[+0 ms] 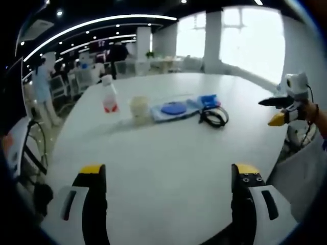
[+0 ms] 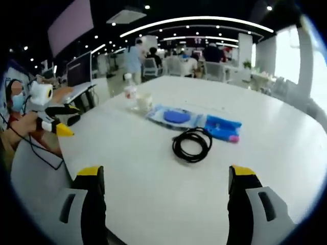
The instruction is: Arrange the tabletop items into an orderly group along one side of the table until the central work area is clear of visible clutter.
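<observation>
Row on white table: upright bottle (image 1: 109,95), cup (image 1: 139,108), blue-disc pouch (image 1: 172,109), blue pack (image 2: 222,127), coiled black cable (image 2: 192,144).

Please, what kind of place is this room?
Probably an open-plan office or lab: a large white table, rows of ceiling strip lights, a monitor on a side desk, and chairs with people behind.

My left gripper view looks low across white table (image 1: 168,168) toward windows, items far, upper middle. My right gripper view looks across same table (image 2: 153,173) from other side, toward room, items nearer. Both share black cable (image 1: 214,116) (image 2: 192,144), blue disc (image 1: 173,108) (image 2: 176,116).
</observation>
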{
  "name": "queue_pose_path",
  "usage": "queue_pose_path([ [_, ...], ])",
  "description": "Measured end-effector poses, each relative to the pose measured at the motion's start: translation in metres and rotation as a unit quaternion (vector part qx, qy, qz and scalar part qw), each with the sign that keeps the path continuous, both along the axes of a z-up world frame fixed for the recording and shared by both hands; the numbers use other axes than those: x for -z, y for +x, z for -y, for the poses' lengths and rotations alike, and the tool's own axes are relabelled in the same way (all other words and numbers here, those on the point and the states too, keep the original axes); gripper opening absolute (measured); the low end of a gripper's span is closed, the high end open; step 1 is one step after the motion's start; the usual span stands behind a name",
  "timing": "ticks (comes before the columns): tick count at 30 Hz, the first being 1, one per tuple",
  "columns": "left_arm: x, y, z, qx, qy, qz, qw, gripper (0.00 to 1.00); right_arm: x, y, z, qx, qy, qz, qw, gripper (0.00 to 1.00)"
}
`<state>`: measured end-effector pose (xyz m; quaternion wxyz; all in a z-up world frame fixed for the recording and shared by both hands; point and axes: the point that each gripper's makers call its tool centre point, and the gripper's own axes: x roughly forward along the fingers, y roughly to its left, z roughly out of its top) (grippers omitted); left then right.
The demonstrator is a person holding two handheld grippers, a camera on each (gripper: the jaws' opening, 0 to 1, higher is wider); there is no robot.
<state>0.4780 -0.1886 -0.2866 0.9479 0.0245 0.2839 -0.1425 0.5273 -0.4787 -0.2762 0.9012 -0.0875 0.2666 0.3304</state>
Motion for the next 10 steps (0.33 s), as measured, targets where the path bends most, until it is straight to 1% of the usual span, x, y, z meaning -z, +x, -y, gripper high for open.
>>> queue_pose_path([
  [10,0.0044,-0.0015,0.0027,0.003,-0.003,-0.005,1.0000,0.99,0.0067,-0.0056,-0.0028,-0.004,-0.005,-0.007,1.0000,0.99],
])
